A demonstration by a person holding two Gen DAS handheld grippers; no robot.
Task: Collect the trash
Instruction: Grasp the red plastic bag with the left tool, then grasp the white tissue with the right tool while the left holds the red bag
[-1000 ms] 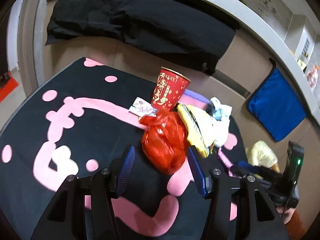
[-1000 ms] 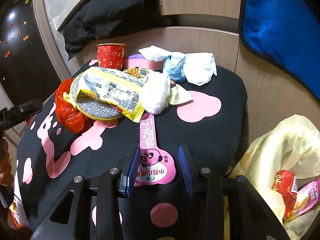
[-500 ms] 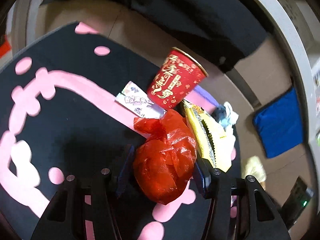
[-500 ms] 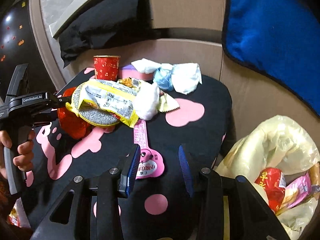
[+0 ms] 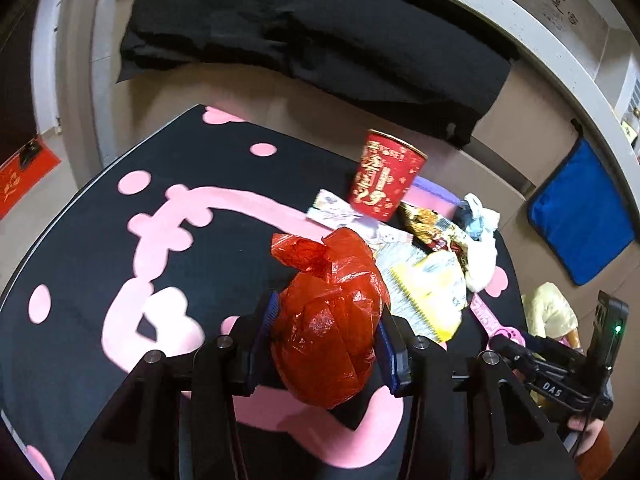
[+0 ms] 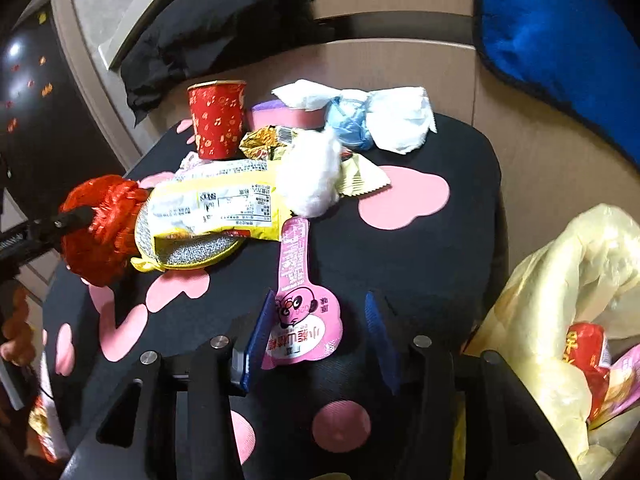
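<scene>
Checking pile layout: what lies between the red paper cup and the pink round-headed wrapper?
In the right wrist view, the yellow wrapper and white wad lie between the red paper cup and pink wrapper.

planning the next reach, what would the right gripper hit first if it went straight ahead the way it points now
Probably the pink wrapper: its round end already lies between the open right gripper fingers. Beyond it is bare black mat; depth is uncertain.

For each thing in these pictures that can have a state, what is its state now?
Left hand-held gripper: shut on the red plastic bag.
Red plastic bag: knotted, crumpled, between the blue pads.
Right hand-held gripper: open, astride the pink wrapper.
Pink wrapper: lying flat, ungripped.
Red paper cup: upright.
Yellow packet: torn open, lying flat.
Yellow trash bag: open, some trash inside.
Tissues: crumpled.
</scene>
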